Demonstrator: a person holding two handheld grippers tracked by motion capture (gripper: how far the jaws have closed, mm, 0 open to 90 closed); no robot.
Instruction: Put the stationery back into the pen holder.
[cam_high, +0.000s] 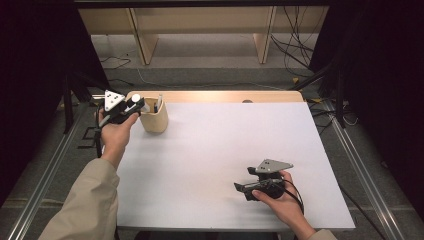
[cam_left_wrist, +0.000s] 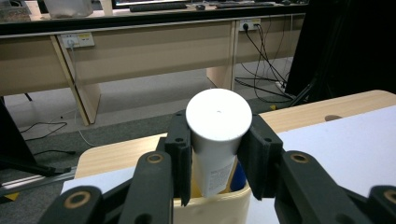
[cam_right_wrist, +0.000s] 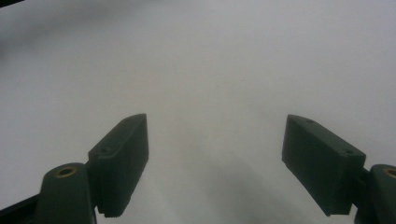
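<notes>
Left gripper view: the left gripper (cam_left_wrist: 218, 154) pinches a white tube (cam_left_wrist: 215, 140) between its pads, just above the cup (cam_left_wrist: 210, 209). The right gripper (cam_right_wrist: 215, 163) rests spread wide, well apart.

Left gripper (cam_left_wrist: 217, 154) has both black pads (cam_left_wrist: 180, 149) pressed against a white tube (cam_left_wrist: 215, 140), one on each side, just under its round flat cap. Tube stands cap-up, its lower end inside a cream holder (cam_left_wrist: 219, 211) directly below the gripper. Something blue (cam_left_wrist: 238, 177) sits in the holder beside the tube. Ahead of the gripper: the table (cam_left_wrist: 327, 112) with its wooden edge and white surface, then floor, cables and wooden desks (cam_left_wrist: 140, 51).
</notes>
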